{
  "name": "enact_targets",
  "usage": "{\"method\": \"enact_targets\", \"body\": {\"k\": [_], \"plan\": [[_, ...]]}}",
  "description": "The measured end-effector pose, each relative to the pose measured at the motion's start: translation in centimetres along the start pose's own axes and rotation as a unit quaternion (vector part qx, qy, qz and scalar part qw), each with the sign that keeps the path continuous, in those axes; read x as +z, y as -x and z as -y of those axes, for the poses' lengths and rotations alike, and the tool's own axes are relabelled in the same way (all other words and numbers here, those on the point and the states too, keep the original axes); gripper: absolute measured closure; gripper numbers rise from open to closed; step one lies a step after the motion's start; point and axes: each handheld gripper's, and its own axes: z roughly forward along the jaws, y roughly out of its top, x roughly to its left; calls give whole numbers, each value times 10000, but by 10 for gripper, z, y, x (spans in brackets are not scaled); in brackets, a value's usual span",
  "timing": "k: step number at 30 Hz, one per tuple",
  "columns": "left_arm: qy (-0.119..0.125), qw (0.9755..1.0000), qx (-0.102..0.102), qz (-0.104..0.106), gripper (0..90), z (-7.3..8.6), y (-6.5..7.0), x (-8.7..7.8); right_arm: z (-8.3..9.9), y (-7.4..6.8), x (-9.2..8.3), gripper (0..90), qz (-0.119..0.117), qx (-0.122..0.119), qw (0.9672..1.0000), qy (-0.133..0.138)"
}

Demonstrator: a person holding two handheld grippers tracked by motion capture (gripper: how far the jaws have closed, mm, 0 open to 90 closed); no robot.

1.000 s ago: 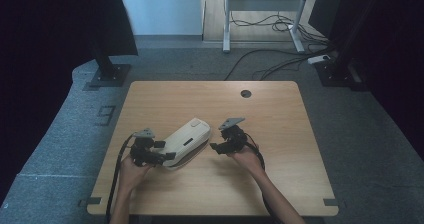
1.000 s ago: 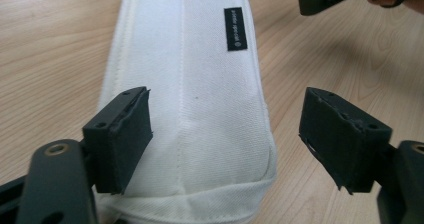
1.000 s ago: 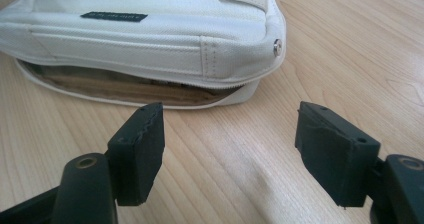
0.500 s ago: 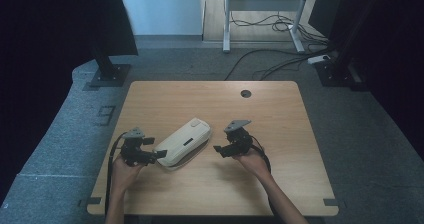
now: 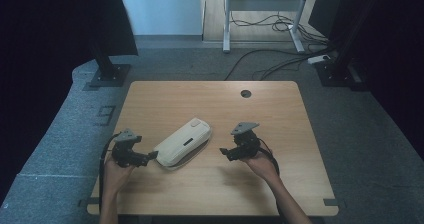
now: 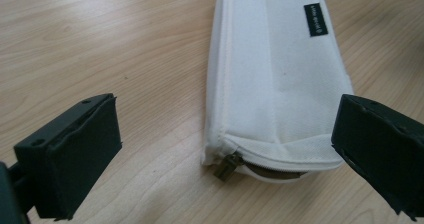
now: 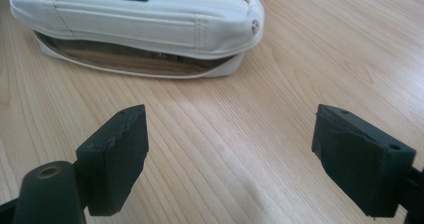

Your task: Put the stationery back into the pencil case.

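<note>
The left hand-held gripper (image 5: 150, 157), jaws just opened wide and empty, sits nearer the pouch (image 5: 182, 141), probably touching its zipper end; long axis points away.

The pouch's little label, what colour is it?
Black, clearest in the left gripper view: label on the white pouch.

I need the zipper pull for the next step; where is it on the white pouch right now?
In the left gripper view the zipper pull hangs at the white pouch's near end, low on its left corner, between the left tool's open jaws and untouched by them.
</note>
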Motion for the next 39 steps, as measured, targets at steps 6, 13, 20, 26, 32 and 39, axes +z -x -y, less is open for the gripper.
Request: {"method": "enact_targets", "body": {"k": [6,13,20,26,32,39], "plan": [[-8,9998,-184,12,0,10,-10,-2,8,5,-11,134,88,37,10000,29],[-283,9994,-186,-69,0,16,-15,4,18,8,-22,128,183,66,9998,53],[-372,9990,-247,-77,0,27,-21,11,36,13,-35,116,319,134,9994,72],[-526,9984,-194,-109,0,38,-24,21,60,17,-41,82,463,291,9985,44],[-673,9974,-154,-213,0,44,-24,28,79,20,-42,47,595,429,9973,0],[-710,9968,-13,-371,0,45,-21,30,103,21,-39,27,764,535,9954,-235]]}}
